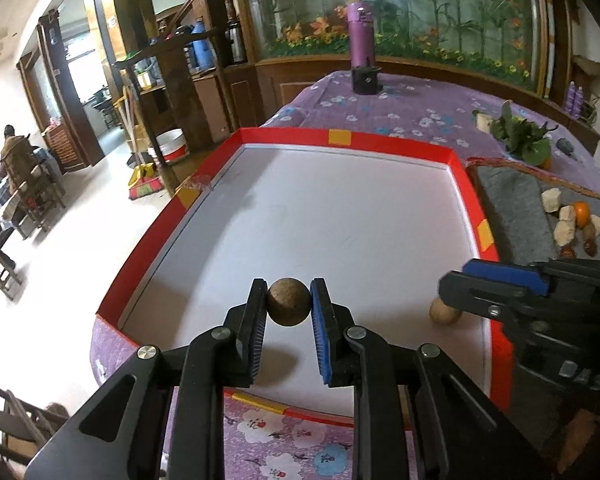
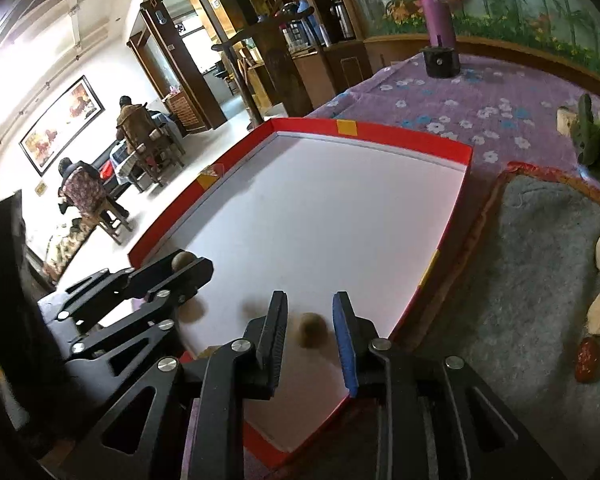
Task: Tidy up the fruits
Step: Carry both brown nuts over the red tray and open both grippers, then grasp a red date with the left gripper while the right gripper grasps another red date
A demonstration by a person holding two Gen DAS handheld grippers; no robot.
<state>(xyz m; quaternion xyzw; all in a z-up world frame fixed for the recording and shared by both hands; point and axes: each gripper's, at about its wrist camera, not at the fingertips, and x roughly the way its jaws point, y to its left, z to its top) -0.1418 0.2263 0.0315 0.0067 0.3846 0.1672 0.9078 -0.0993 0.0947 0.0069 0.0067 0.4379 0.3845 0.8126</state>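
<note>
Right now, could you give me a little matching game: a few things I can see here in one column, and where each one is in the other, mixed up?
Things:
1. dark brown ball
2. tan ball
3. orange fruit
4. purple bottle

Places:
A. on the grey felt mat, among pale chunks
B. standing at the far end of the flowered cloth
C. clamped in the left gripper
D. lying on the white floor of the red tray, between the right gripper's open fingers

Pairs: 1-C, 2-D, 3-A, 4-B
</note>
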